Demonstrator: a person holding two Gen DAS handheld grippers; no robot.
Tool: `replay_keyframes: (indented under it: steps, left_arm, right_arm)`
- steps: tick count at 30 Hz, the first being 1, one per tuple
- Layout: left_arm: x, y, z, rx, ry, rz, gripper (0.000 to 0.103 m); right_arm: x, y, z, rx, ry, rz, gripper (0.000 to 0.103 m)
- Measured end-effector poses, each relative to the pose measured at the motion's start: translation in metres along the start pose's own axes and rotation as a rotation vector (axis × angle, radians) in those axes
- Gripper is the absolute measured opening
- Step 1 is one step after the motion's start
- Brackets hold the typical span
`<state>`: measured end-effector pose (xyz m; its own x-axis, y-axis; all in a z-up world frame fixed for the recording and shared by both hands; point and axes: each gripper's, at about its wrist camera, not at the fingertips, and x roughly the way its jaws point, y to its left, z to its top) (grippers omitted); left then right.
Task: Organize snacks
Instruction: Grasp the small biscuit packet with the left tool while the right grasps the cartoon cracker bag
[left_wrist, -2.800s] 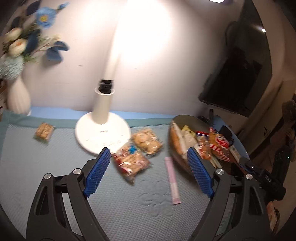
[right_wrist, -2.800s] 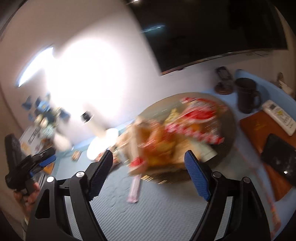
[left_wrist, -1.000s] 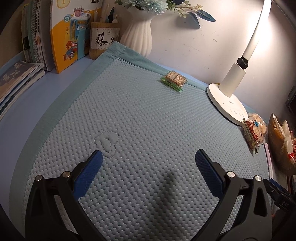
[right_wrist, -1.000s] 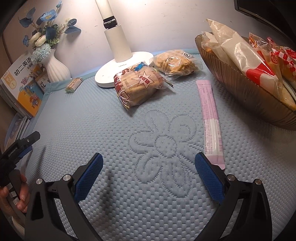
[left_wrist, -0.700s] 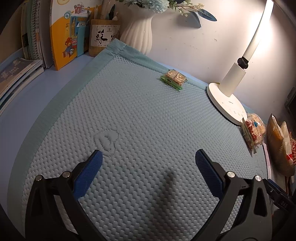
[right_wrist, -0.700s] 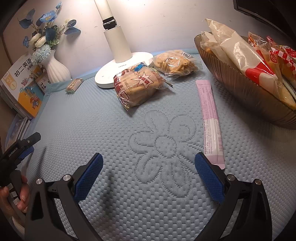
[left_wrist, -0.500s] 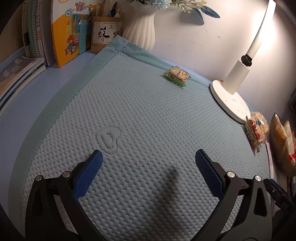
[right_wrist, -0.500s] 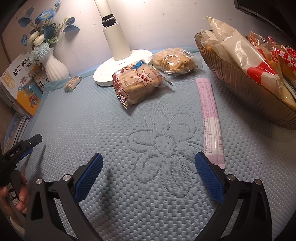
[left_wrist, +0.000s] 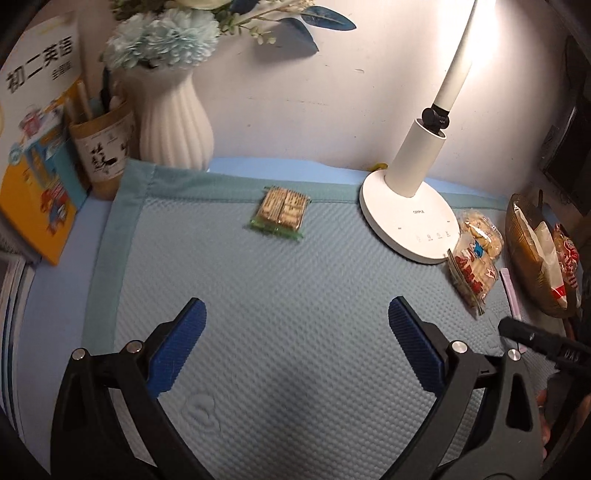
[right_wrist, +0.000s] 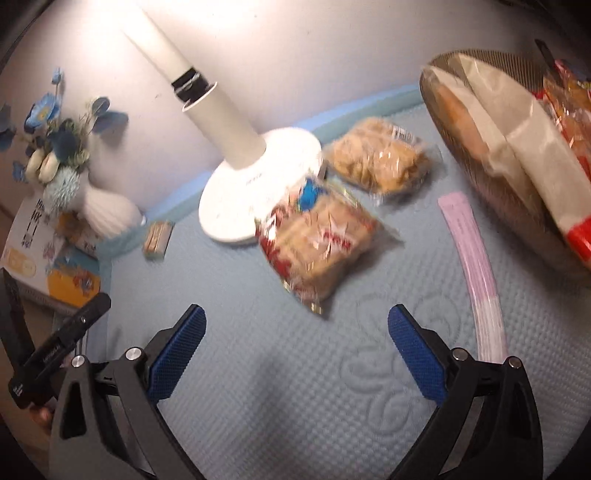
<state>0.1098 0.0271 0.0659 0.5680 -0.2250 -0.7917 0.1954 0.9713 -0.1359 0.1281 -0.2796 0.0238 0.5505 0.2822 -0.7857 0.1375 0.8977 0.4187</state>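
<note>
A small green-edged cracker pack (left_wrist: 281, 214) lies near the mat's far edge, straight ahead of my open left gripper (left_wrist: 295, 325). My open right gripper (right_wrist: 295, 328) hovers just short of a red-and-clear rice cracker bag (right_wrist: 319, 245). Behind that bag lies a clear bag of golden snacks (right_wrist: 376, 158). A pink stick pack (right_wrist: 472, 258) lies to the right of the right gripper. The brown snack bowl (right_wrist: 480, 162) at the far right holds several packets. Nothing is between the fingers of either gripper.
A white desk lamp (right_wrist: 255, 184) stands at the back of the blue-green mat (left_wrist: 295, 295). A white vase (left_wrist: 173, 122) with flowers, a pen cup (left_wrist: 103, 147) and books (left_wrist: 37, 155) stand at the back left. A hand holding the other gripper (left_wrist: 554, 369) shows at the right.
My left gripper swung right and closer toward the cracker pack. My right gripper moved forward toward the rice cracker bag, with the view blurred by motion. Both stay open.
</note>
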Motion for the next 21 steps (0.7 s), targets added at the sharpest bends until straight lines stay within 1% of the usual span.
replay_keyframes:
  steps: [1,2,4,5,6,7,9,11,12,13,14,15,17,18,20,21]
  left_arm:
    - [0.010,0.002,0.005,0.003,-0.008,0.001,0.096]
    - [0.021,0.006,0.011,0.005,-0.014,0.003,0.096]
    - [0.044,0.010,0.021,-0.003,-0.011,-0.010,0.095]
    - [0.055,0.011,0.026,-0.007,-0.007,-0.014,0.095]
    - [0.064,0.012,0.032,-0.004,-0.007,-0.011,0.095]
    - [0.072,0.011,0.038,0.004,-0.009,-0.002,0.095]
    - [0.089,0.006,0.047,0.039,-0.008,0.026,0.095]
    - [0.104,0.001,0.052,0.067,-0.007,0.050,0.095]
    - [0.111,0.000,0.054,0.070,-0.006,0.063,0.093]
    - [0.119,0.000,0.054,0.065,0.005,0.072,0.090]
    - [0.126,-0.001,0.055,0.065,0.031,0.089,0.081]
    - [0.127,-0.004,0.055,0.080,0.029,0.107,0.080]
    - [0.126,-0.011,0.055,0.127,0.023,0.092,0.080]
    - [0.128,-0.015,0.054,0.149,0.026,0.104,0.080]
    - [0.129,-0.019,0.055,0.164,0.023,0.123,0.078]
    - [0.130,-0.020,0.056,0.163,0.020,0.120,0.072]
  right_arm:
    - [0.008,0.000,0.005,0.016,-0.020,-0.017,0.098]
    - [0.018,-0.001,0.008,0.042,-0.020,-0.012,0.098]
    - [0.038,-0.009,0.011,0.119,0.004,0.024,0.098]
    - [0.044,-0.012,0.014,0.151,0.002,0.027,0.098]
    - [0.042,-0.011,0.014,0.159,-0.053,0.018,0.098]
    - [0.041,-0.010,0.010,0.159,-0.074,0.009,0.098]
    - [0.048,-0.006,0.011,0.169,-0.086,-0.008,0.098]
    - [0.052,0.000,0.012,0.159,-0.117,-0.044,0.098]
    - [0.056,0.006,0.012,0.143,-0.126,-0.076,0.098]
    - [0.060,0.012,0.013,0.120,-0.135,-0.114,0.098]
    - [0.064,0.018,0.012,0.094,-0.140,-0.159,0.098]
    - [0.069,0.027,0.012,0.069,-0.135,-0.205,0.098]
    - [0.077,0.039,0.011,0.024,-0.120,-0.276,0.098]
    - [0.075,0.036,0.011,0.020,-0.117,-0.281,0.098]
    - [0.069,0.028,0.010,0.048,-0.129,-0.237,0.098]
    - [0.066,0.023,0.010,0.070,-0.139,-0.203,0.098]
